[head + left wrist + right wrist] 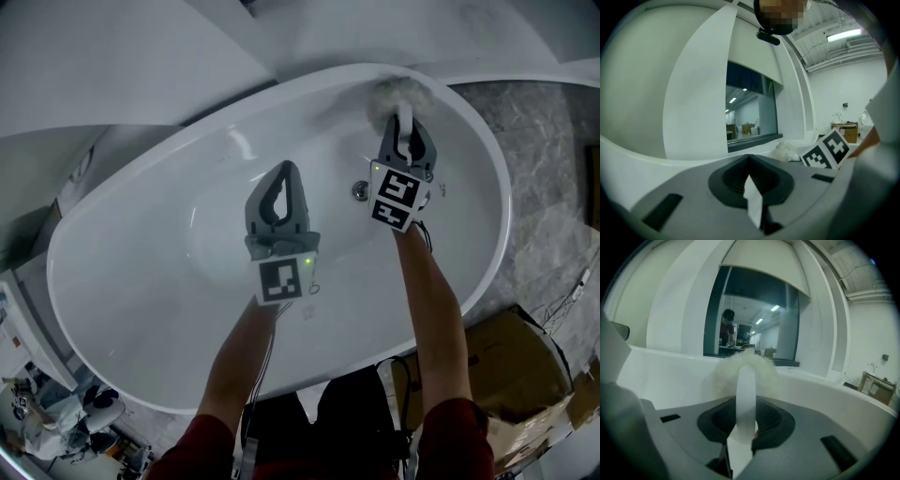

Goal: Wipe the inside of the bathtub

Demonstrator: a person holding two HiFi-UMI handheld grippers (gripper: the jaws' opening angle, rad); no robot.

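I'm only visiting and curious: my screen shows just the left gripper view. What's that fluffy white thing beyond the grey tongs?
Observer: A fluffy brush; the right tongs are shut on its white handle.
Visitor: What's it touching?
Observer: Head view: the far inner wall of the bathtub, just under the rim.
Visitor: And my tongs?
Observer: The left tongs hang over the bathtub's middle, apart from the drain.

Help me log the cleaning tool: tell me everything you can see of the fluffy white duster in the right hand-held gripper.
The duster has a round, fluffy white head, like soft fibre, on a flat white handle that looks plastic. The right hand-held gripper is shut on the handle, which runs straight out between its jaws. The head seems to press on the bathtub inner wall just below the far rim.
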